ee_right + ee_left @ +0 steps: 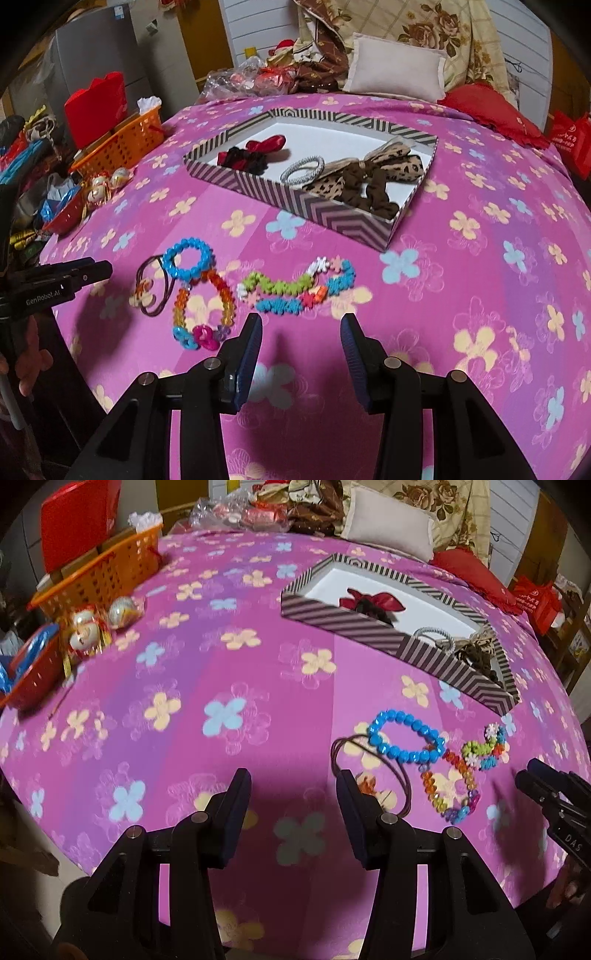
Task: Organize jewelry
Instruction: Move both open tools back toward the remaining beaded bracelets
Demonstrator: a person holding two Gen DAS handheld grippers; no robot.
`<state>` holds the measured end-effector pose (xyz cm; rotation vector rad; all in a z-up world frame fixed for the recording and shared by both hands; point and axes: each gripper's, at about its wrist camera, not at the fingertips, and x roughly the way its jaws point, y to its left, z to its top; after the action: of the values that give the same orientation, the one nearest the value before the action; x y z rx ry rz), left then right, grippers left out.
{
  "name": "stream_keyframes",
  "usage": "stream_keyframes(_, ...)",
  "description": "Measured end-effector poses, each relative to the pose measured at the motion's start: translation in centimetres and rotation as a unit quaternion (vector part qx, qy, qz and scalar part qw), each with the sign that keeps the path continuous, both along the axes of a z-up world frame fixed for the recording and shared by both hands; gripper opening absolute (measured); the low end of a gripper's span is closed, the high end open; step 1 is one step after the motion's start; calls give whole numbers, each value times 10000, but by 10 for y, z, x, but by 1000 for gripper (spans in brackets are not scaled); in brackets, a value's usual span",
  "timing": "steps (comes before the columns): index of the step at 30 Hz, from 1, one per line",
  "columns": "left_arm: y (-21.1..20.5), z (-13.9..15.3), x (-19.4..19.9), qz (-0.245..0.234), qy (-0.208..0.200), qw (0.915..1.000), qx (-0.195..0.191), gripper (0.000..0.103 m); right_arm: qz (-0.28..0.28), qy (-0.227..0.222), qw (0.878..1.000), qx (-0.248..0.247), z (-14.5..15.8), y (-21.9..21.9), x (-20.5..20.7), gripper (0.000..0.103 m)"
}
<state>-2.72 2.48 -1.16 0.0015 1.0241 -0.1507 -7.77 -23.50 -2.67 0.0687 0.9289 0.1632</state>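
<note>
A striped box (343, 218) lies on the pink flowered cloth and holds a red and black scrunchie (251, 151), a silver bangle (302, 170) and leopard and brown hair ties (373, 177). In front of it on the cloth lie a blue bead bracelet (188, 263), a multicolour bead bracelet (207, 314), a flower-bead bracelet (295, 288) and a brown hair elastic (151, 291). My right gripper (301, 325) is open and empty just short of the flower-bead bracelet. My left gripper (293, 782) is open and empty, left of the elastic (369, 771) and blue bracelet (406, 738).
An orange basket (99, 576) and a red bowl (33, 675) with foil ornaments (88, 631) stand at the cloth's left edge. A pillow (399, 70), red cushion (491, 110) and bags crowd the far edge. The striped box also shows in the left wrist view (343, 620).
</note>
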Motion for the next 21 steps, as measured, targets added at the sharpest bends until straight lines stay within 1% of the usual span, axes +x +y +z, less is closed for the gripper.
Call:
stream_keyframes(4, -2, 0, 5, -41, 52, 9999, -140, 48, -17, 66, 10000, -3, -5, -2, -1, 42)
stream_keyframes(12, -37, 2, 36, -532, 113, 9983, -201, 48, -75, 38, 9999, -63, -4, -7, 2, 42)
stream_keyframes(16, -53, -4, 48, -737, 163, 9971, 12, 48, -119, 89, 9998, -99, -7, -10, 7, 42)
stream_keyframes(21, -62, -13, 56, -984, 303, 9946, 114, 48, -182, 187, 9997, -29, -14, -14, 12, 42)
